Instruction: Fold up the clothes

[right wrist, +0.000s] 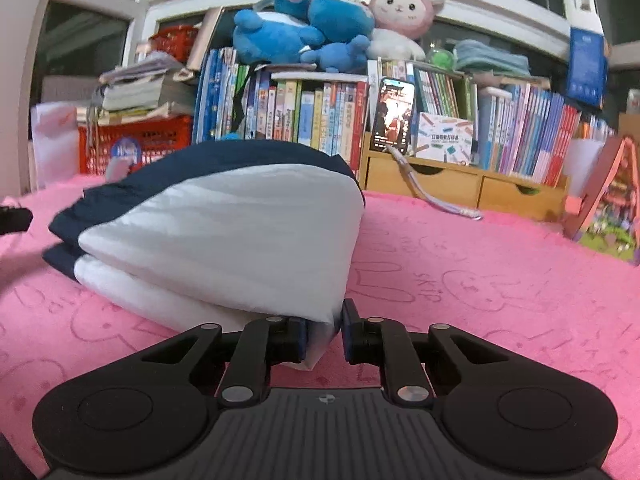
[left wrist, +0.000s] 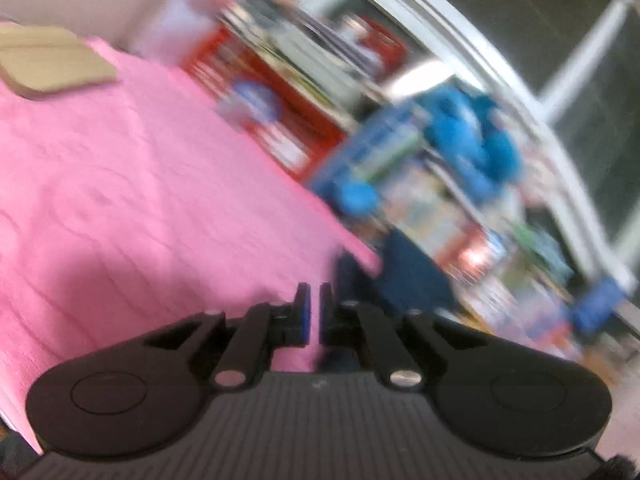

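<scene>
Left-wrist view, blurred. At far left a flat tan item [left wrist: 48, 60], possibly folded cloth or card, lies on the pink blanket [left wrist: 120, 184] that covers the work surface. Low in the centre, the left gripper [left wrist: 314, 312] has its jaws nearly together with only a thin slit between the blue pads; nothing is visible in that slit, so it reads as clenched on nothing. Just past its tips a dark navy patch [left wrist: 412, 272] shows at the blanket's edge, too smeared to identify. A bookshelf [left wrist: 400, 152] fills the right.

Right-wrist view, sharp. At left of centre the task's thing, a navy-and-white garment [right wrist: 216, 224], lies folded in stacked layers on the pink blanket, in front of the bookshelf. The right gripper [right wrist: 324, 328] is clamped on the garment's nearest white corner: the fabric is pressed between the two pads. To the right, a phone [right wrist: 392, 114] leans against the books, and a model house [right wrist: 612, 200] stands at the far right.

Risk, as a judgement: the grip takes only a thin corner. A sharp pull could slip the fabric free or drag the upper layers askew, undoing the stack. With the left gripper off the cloth, nothing steadies the far side.
</scene>
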`<move>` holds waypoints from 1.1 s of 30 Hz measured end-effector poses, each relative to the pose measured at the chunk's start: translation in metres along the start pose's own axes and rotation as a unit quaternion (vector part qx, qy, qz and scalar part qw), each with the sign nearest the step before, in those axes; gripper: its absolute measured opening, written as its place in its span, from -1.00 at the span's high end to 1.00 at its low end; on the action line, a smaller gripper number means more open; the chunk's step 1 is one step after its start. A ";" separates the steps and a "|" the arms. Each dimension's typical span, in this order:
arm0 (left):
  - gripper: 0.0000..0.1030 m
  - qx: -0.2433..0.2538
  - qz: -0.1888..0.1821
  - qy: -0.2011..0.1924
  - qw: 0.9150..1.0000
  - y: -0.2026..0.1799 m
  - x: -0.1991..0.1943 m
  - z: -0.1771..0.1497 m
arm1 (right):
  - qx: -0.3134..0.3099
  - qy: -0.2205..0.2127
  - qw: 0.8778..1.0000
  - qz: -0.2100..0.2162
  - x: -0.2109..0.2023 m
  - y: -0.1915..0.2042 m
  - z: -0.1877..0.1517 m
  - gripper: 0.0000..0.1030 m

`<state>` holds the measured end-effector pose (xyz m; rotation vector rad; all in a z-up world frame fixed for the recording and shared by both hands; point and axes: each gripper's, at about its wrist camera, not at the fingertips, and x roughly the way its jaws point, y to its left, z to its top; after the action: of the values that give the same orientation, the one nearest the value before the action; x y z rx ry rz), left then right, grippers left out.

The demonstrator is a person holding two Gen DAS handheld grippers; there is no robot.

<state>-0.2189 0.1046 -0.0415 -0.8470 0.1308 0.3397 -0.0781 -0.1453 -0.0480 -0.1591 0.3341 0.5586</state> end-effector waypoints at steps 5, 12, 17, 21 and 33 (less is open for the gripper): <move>0.05 -0.055 -0.143 0.115 0.981 -0.023 0.014 -0.021 | 0.002 -0.003 1.000 -0.001 -0.001 -0.001 0.001 0.64; 0.04 -0.021 -0.147 0.216 0.965 -0.065 0.054 -0.061 | 0.011 -0.006 1.000 0.002 -0.002 -0.003 0.001 0.62; -0.08 -0.026 -0.147 0.230 0.962 -0.073 0.067 -0.069 | 0.014 -0.009 1.000 0.004 -0.003 -0.004 0.001 0.62; -0.09 -0.045 -0.154 0.238 0.958 -0.074 0.075 -0.071 | 0.015 -0.010 1.000 0.004 -0.004 -0.004 0.001 0.62; -0.32 -0.061 -0.160 0.211 0.962 -0.086 0.094 -0.078 | 0.015 -0.010 1.000 0.000 -0.004 -0.001 0.002 0.62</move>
<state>-0.0997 0.0159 -0.0551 -1.0372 0.3674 -0.1431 -0.0799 -0.1480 -0.0446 -0.1253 0.3227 0.5549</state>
